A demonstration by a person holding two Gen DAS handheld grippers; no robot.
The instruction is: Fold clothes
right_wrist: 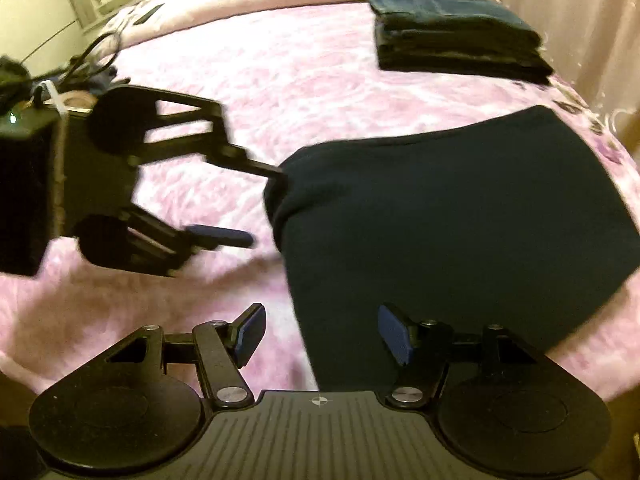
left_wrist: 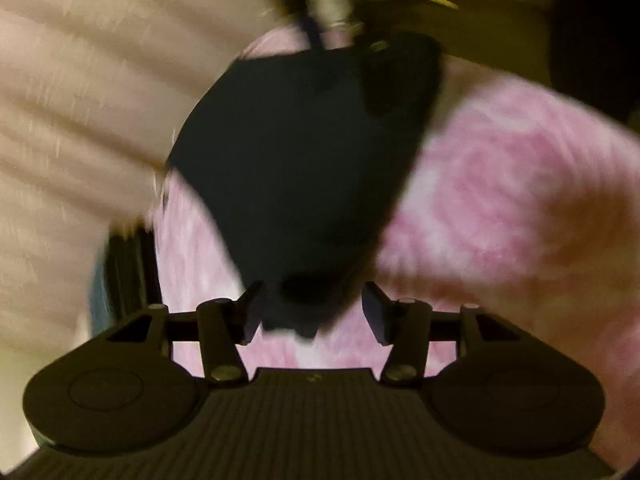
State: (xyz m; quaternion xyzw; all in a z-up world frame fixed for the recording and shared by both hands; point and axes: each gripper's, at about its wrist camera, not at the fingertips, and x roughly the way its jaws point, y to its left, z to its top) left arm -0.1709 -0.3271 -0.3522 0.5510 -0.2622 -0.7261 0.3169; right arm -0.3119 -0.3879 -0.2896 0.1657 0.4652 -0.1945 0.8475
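Both grippers are standing open over the pink fluffy blanket [right_wrist: 320,80], left gripper [left_wrist: 314,316] and right gripper [right_wrist: 322,334] grasping nothing. Only the right view is showing the folded dark stack [right_wrist: 456,36] lying beyond the black soft garment [right_wrist: 460,220] ahead of its fingers.

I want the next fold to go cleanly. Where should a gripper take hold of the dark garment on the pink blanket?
Probably the dark garment at its rounded folded edge nearest the left gripper, approached from that side: that edge bulges up off the pink blanket, so a finger could slip under it.
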